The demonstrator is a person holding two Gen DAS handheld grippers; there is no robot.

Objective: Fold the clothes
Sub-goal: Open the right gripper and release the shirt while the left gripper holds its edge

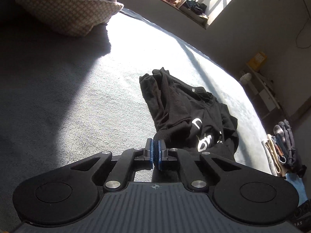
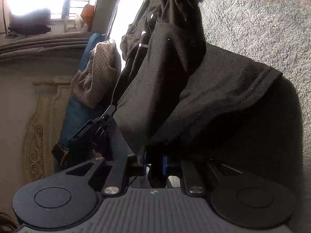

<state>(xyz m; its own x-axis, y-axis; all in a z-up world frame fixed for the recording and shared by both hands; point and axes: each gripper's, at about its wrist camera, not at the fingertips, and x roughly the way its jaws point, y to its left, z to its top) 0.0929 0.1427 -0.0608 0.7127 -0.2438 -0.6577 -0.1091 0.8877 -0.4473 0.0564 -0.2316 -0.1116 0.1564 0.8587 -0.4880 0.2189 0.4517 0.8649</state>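
Observation:
A black T-shirt (image 1: 186,112) with white print lies crumpled on the grey bed cover (image 1: 77,106), partly in bright sunlight. My left gripper (image 1: 155,151) is shut, with a pinch of the shirt's dark cloth between its blue pads. In the right wrist view the same shirt (image 2: 175,87) hangs lifted and stretched, one hemmed sleeve spread to the right. My right gripper (image 2: 155,163) is shut on a fold of it, the cloth filling the narrow gap between the pads. The left gripper (image 2: 110,109) shows there too, holding the shirt's left edge.
A checked blanket (image 1: 68,7) is heaped at the head of the bed. Folded clothes (image 1: 281,149) are stacked past the bed's right edge, near a low shelf (image 1: 260,89). A cluttered window sill (image 1: 184,2) runs behind. A carved headboard (image 2: 38,126) stands at left.

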